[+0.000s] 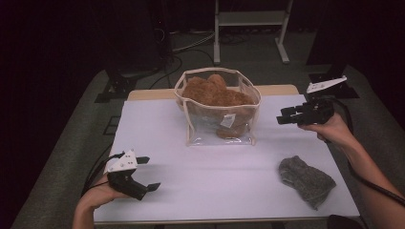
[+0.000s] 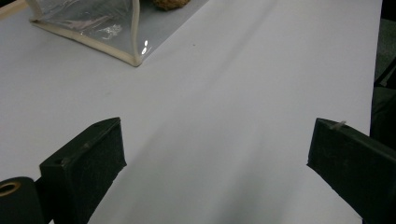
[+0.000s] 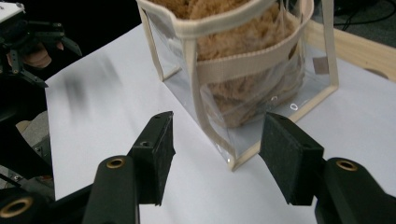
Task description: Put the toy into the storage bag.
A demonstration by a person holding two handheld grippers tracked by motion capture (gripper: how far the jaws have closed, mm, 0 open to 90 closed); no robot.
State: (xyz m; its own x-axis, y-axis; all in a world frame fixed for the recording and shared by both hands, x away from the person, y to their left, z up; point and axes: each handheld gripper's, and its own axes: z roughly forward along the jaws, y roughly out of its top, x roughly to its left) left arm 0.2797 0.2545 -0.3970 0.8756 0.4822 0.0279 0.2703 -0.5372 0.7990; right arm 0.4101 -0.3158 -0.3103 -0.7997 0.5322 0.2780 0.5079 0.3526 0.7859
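The brown plush toy (image 1: 213, 93) already sits in the clear bag (image 1: 217, 107); the grey cloth (image 1: 305, 180) remains on the tabletop (image 1: 200, 181) (likely next); right tool (image 1: 286, 116) half open and empty, left tool (image 1: 149, 172) wide, idle.

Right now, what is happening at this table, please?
A person works at a white table with a gripper in each hand. The right gripper is beside a clear bag that holds a brown plush toy; its fingers are open, pointing at the bag's corner, and touch nothing. The left gripper is open over bare table near the front edge. A grey cloth lies untouched at the front right.
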